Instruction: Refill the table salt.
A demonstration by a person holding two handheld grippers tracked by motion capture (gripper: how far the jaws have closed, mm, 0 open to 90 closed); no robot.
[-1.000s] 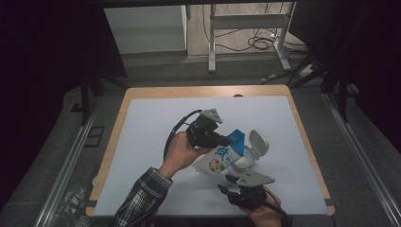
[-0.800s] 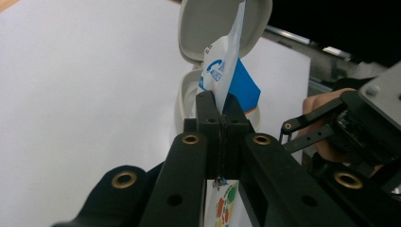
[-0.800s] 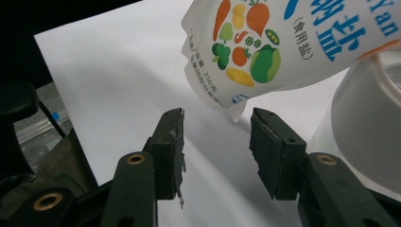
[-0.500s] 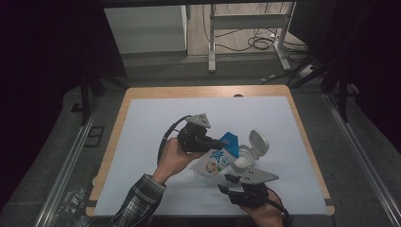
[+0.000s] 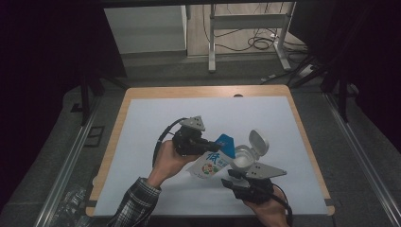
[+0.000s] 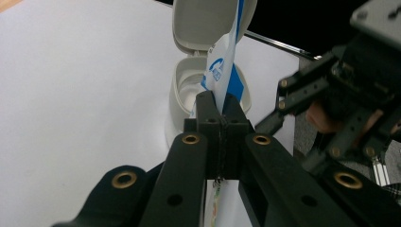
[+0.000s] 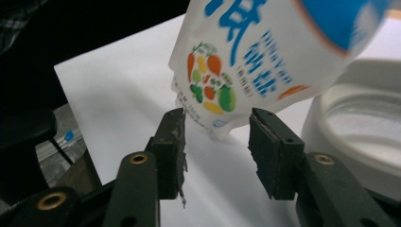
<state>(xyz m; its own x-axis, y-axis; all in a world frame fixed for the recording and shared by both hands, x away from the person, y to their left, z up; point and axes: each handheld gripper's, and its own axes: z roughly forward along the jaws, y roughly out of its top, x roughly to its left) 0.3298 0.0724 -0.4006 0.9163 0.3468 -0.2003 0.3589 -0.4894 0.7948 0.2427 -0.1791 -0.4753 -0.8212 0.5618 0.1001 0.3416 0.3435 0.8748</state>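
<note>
We see the left gripper (image 5: 204,144) clenched on the pouch's (image 5: 213,161) edge, holding it above the table (image 5: 142,123). Our right gripper (image 7: 216,128), jaws just closing, stands released below its near corner. The open-lidded white container (image 5: 246,153) sits just right, touching.

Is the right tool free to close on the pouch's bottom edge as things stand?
Probably yes: the right tool stands open, the pouch has its lower corner just above the gap, and nothing lies between.
</note>
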